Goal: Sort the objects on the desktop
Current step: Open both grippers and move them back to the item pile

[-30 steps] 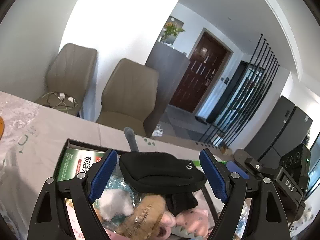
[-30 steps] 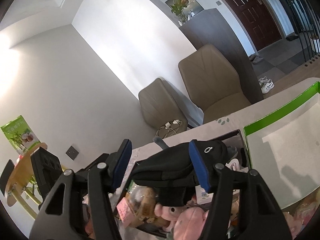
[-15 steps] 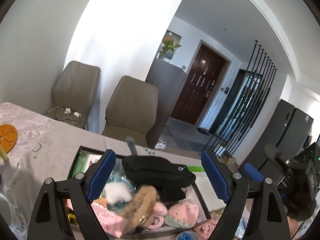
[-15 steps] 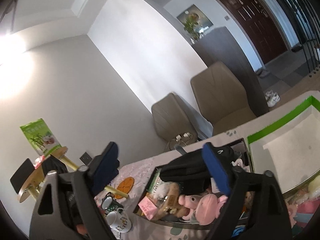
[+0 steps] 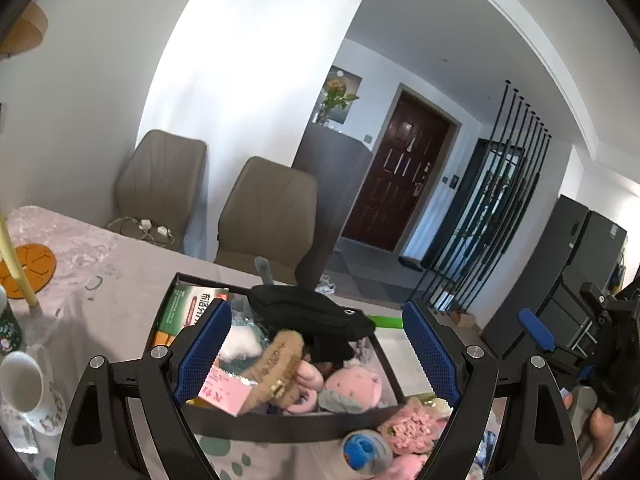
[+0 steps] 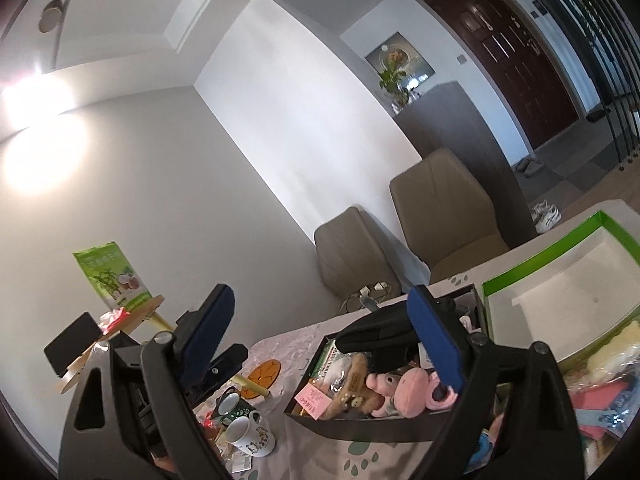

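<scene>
Jaws spreading wide on left gripper and right gripper, both gripping nothing. Black pouch is lying crosswise atop the full box just ahead, left gripper sitting squarer to it.

— What is that black pouch on top of the dark box made of?
— Matt woven cloth, it looks like, with a small metal eyelet. The box walls look like smooth matt card.
— And the toys under it?
— The pink plush toy is soft and fuzzy; the brown one beside it has a coarser, furry nap.
— The left gripper?
— Matt black plastic arms with shiny metal screws, and blue finger pads with a rough, gridded rubbery face.
— Anything glossy?
— The white mug near the tabletop's left edge, glazed ceramic. The tablecloth is smooth with a faint sheen. The green-edged box looks like paperboard, matt white inside.
</scene>
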Demonstrator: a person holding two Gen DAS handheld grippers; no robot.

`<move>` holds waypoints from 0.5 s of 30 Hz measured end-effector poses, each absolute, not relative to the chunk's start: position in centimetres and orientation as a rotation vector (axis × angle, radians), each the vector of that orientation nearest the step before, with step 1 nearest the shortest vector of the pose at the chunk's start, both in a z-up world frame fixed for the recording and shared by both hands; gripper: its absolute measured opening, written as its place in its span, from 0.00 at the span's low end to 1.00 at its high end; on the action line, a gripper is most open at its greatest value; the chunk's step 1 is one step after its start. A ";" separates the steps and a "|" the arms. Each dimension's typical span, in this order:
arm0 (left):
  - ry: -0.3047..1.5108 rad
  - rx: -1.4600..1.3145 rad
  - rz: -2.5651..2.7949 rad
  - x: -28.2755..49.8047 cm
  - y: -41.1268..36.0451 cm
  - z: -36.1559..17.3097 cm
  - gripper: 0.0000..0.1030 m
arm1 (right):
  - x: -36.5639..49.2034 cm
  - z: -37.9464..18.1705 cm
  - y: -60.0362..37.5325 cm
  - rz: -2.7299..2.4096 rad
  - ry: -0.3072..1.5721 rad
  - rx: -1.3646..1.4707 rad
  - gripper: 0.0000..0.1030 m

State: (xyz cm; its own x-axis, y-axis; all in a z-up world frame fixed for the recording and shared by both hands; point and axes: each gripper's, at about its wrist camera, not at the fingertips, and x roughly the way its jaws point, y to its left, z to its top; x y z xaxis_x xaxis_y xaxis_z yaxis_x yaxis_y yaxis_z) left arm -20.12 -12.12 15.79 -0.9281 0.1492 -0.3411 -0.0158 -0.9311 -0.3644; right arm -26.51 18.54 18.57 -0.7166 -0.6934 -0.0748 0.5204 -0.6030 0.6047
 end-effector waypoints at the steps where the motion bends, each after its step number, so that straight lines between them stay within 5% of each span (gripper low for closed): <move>1: -0.548 -0.558 2.947 -19.5 -11.8 16.0 0.85 | -25.9 18.7 19.0 -2.293 -0.734 0.389 0.87; 15: -0.470 -0.517 2.717 -12.6 -4.8 14.9 0.86 | -17.3 19.3 25.5 -2.300 -0.716 0.263 0.87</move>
